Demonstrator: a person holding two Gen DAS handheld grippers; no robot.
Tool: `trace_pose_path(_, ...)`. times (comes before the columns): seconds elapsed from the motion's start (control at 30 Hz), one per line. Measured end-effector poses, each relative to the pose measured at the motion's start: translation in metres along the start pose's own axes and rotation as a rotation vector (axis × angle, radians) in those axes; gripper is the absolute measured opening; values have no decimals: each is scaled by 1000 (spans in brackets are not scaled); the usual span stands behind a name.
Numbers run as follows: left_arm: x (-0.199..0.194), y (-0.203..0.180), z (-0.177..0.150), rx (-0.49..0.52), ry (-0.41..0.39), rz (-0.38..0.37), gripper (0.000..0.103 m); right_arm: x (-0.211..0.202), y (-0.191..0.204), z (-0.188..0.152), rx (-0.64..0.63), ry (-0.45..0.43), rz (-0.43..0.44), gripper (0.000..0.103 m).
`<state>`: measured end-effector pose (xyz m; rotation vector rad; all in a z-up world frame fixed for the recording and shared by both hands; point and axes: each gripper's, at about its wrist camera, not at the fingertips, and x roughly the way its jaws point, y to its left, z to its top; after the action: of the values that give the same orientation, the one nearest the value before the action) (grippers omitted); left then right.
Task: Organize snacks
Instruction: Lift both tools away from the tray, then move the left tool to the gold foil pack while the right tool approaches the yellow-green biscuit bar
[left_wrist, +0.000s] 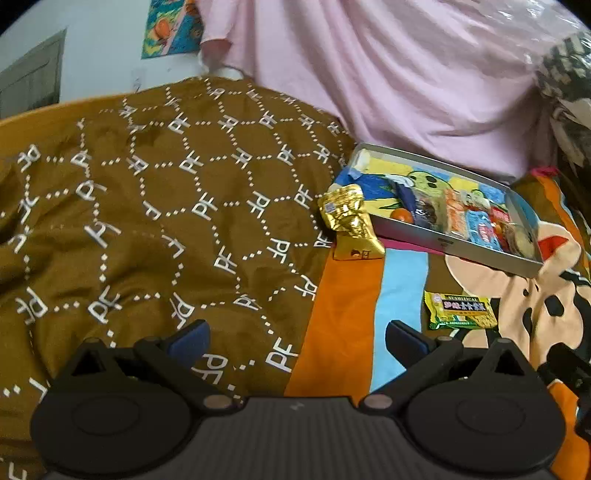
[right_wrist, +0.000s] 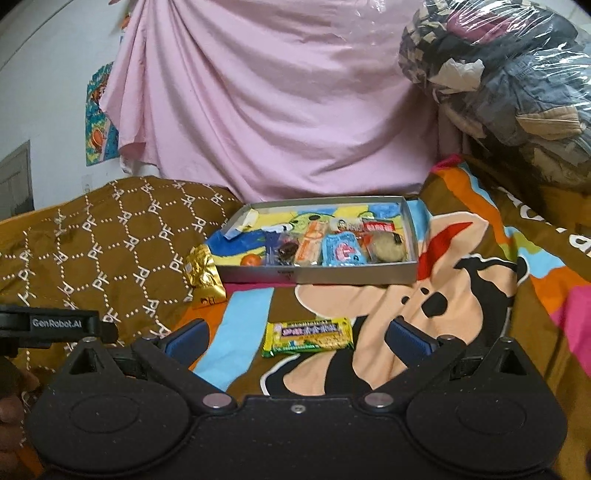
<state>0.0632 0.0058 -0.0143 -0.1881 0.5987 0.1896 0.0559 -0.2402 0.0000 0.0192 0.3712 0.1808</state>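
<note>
Both my tongs, left gripper (left_wrist: 297, 341) and right gripper (right_wrist: 297, 338), gape empty. A green-yellow snack bar (right_wrist: 307, 338) lies between my right fingers on the cartoon blanket (right_wrist: 461, 295); beyond, a gold packet (right_wrist: 204, 277) touches the filled grey tin tray (right_wrist: 317, 275).

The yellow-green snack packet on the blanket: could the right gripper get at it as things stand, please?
Probably yes. The right gripper is open, and the yellow-green snack packet lies flat on the blanket straight ahead between its fingers, with nothing in the way. The tray sits farther back.
</note>
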Motion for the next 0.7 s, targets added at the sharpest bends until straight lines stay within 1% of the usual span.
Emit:
trace_pose_path(0.13, -7, -3, -1, 31, -23, -20, 103, -3, 4, -5, -21, 20, -34, 102)
trace_pose_path(0.3, -12, -2, -2, 40, -31, -44, 103, -9, 7, -10, -44, 29, -63, 102)
trace_pose_path(0.4, -12, 0, -2, 39, -24, -40, 103, -12, 9, -12, -55, 34, -62, 102)
trace_pose_path(0.6, -6, 6, -2, 6, -5, -27, 103, -14, 14, -13, -79, 36, -64, 102)
trace_pose_path(0.7, -3, 7, -3, 9, 0, -19, 103, -12, 13, -13, -73, 40, -58, 102)
